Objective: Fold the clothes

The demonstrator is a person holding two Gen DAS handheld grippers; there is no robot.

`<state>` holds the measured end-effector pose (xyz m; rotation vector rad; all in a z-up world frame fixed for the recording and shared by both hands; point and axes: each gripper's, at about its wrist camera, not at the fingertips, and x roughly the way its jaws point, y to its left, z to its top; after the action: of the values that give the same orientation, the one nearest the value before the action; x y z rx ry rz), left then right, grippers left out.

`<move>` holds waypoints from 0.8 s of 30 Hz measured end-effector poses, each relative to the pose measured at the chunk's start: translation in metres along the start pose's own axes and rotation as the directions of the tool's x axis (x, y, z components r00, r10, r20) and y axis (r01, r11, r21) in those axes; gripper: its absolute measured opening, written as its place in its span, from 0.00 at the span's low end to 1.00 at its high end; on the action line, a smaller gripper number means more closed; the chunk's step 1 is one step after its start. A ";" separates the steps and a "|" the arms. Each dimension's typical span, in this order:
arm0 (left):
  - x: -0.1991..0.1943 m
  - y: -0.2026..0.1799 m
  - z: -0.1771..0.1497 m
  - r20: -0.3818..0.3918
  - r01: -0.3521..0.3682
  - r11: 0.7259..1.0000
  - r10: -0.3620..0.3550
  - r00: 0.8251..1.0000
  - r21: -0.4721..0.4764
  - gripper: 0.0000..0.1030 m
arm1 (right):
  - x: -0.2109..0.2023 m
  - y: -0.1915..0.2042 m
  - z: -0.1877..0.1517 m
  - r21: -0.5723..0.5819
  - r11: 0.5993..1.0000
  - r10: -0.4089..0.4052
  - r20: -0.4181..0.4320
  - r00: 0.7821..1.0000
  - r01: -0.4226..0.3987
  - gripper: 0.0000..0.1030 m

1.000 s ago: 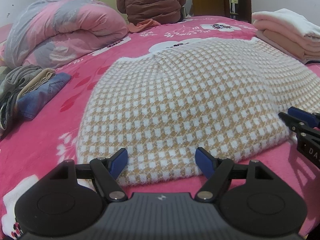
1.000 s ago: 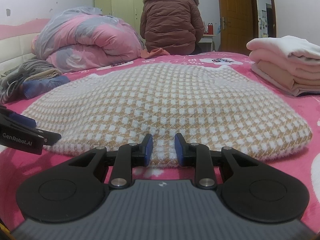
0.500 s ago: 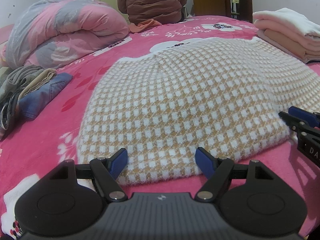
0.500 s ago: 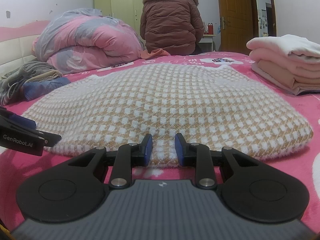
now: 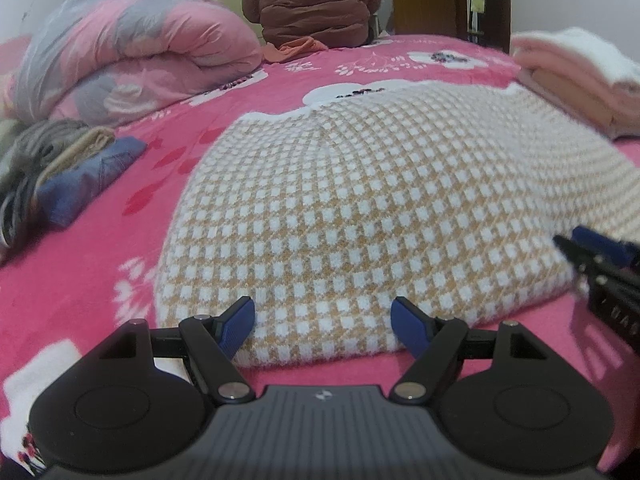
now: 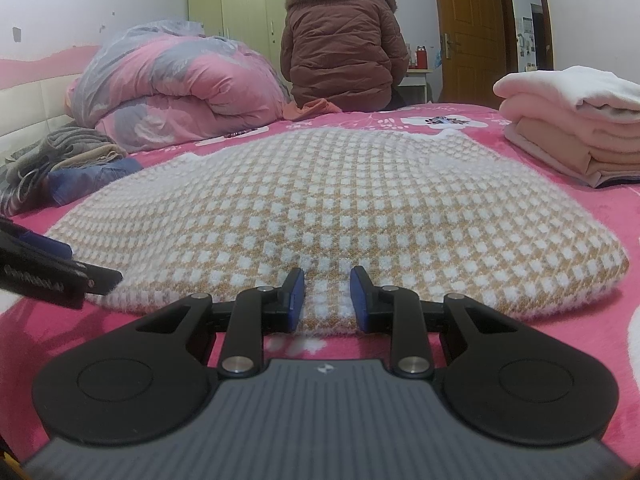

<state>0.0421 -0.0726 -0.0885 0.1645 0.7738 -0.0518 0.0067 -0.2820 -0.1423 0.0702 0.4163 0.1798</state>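
A tan and white checked sweater (image 5: 360, 200) lies spread flat on the pink flowered bed (image 5: 100, 264). My left gripper (image 5: 322, 320) is open wide at the sweater's near hem, a pad at each side of a stretch of the hem. In the right wrist view the same sweater (image 6: 340, 200) fills the middle. My right gripper (image 6: 328, 296) stands at the near hem with only a narrow gap between its blue pads; fabric lies in the gap, unbunched. Each gripper shows in the other's view: the right gripper (image 5: 588, 248) at the right edge, the left gripper (image 6: 96, 276) at the left.
A rolled pink and grey duvet (image 6: 176, 88) lies at the back left. A loose pile of clothes (image 5: 60, 168) sits at the left edge. Folded pink and white items (image 6: 572, 120) are stacked at the right. A person in a brown jacket (image 6: 340, 48) sits on the bed's far side.
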 end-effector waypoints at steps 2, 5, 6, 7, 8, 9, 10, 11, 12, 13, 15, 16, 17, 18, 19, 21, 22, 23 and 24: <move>-0.006 0.002 0.002 0.015 0.017 1.000 -0.017 1.000 0.013 0.75 | 0.000 -0.001 0.000 0.004 1.000 0.003 0.002 1.000 -0.003 0.24; -0.019 0.001 0.009 0.087 0.022 0.999 -0.025 0.996 0.025 0.75 | 0.000 -0.003 -0.001 0.012 1.000 0.010 0.004 1.000 -0.011 0.24; -0.024 -0.001 0.012 0.119 0.024 0.999 -0.028 0.993 0.030 0.75 | 0.000 -0.003 -0.002 0.016 1.000 0.013 0.005 1.000 -0.014 0.24; -0.025 -0.003 0.016 0.144 0.032 0.999 -0.036 0.989 0.033 0.75 | 0.000 -0.004 -0.002 0.021 1.000 0.017 0.007 1.000 -0.017 0.24; -0.026 -0.005 0.020 0.166 0.042 0.999 -0.047 0.985 0.035 0.75 | 0.000 -0.005 -0.002 0.026 0.999 0.020 0.009 1.000 -0.020 0.24; -0.026 -0.007 0.024 0.188 0.051 0.998 -0.057 0.980 0.037 0.75 | 0.000 -0.006 -0.003 0.030 0.999 0.023 0.010 1.000 -0.024 0.24; -0.024 -0.009 0.028 0.200 0.057 0.998 -0.064 0.978 0.039 0.75 | 0.000 -0.007 -0.003 0.033 0.999 0.026 0.011 1.000 -0.026 0.24; -0.021 -0.012 0.032 0.212 0.061 0.997 -0.069 0.975 0.043 0.75 | 0.000 -0.008 -0.003 0.036 0.999 0.028 0.012 1.000 -0.029 0.25; -0.017 -0.015 0.036 0.221 0.063 0.997 -0.071 0.973 0.046 0.75 | 0.000 -0.008 -0.003 0.038 0.999 0.031 0.012 0.999 -0.031 0.25; -0.013 -0.018 0.039 0.229 0.064 0.997 -0.073 0.971 0.048 0.75 | 0.000 -0.009 -0.003 0.039 0.999 0.033 0.012 0.999 -0.033 0.25; 0.006 -0.023 0.042 0.191 0.062 0.997 -0.071 0.979 0.052 0.75 | 0.000 -0.009 -0.003 0.040 0.999 0.034 0.013 0.999 -0.035 0.25; 0.015 -0.025 0.042 0.168 0.060 0.997 -0.068 0.983 0.054 0.75 | 0.000 -0.009 -0.003 0.039 0.999 0.035 0.014 0.999 -0.035 0.25; 0.025 -0.027 0.043 0.145 0.059 0.997 -0.066 0.987 0.056 0.77 | 0.000 -0.009 -0.003 0.039 0.999 0.035 0.014 0.999 -0.036 0.25; 0.037 -0.026 0.041 0.119 0.058 0.997 -0.063 0.991 0.046 0.82 | 0.000 -0.010 -0.003 0.039 0.999 0.036 0.014 0.999 -0.037 0.25; 0.042 -0.025 0.037 0.133 0.063 0.997 -0.068 0.989 0.039 0.84 | 0.001 -0.010 -0.003 0.040 0.999 0.037 0.014 0.999 -0.037 0.25; 0.043 -0.024 0.032 0.153 0.063 0.997 -0.070 0.986 0.052 0.85 | 0.001 -0.010 -0.003 0.040 0.998 0.038 0.014 0.999 -0.038 0.25; 0.043 -0.024 0.031 0.160 0.061 0.996 -0.070 0.985 0.060 0.85 | 0.001 -0.009 -0.004 0.039 0.999 0.037 0.015 0.999 -0.038 0.25; 0.043 -0.024 0.030 0.161 0.063 0.996 -0.072 0.984 0.062 0.85 | 0.001 -0.009 -0.004 0.038 0.999 0.036 0.016 0.999 -0.037 0.25; 0.043 -0.023 0.030 0.160 0.067 0.996 -0.076 0.984 0.061 0.85 | 0.001 -0.009 -0.004 0.038 0.999 0.037 0.018 0.999 -0.038 0.25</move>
<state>0.0906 -0.1000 -0.1004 0.1828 0.6161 -0.1533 0.0074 -0.2905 -0.1474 0.1169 0.4012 0.2079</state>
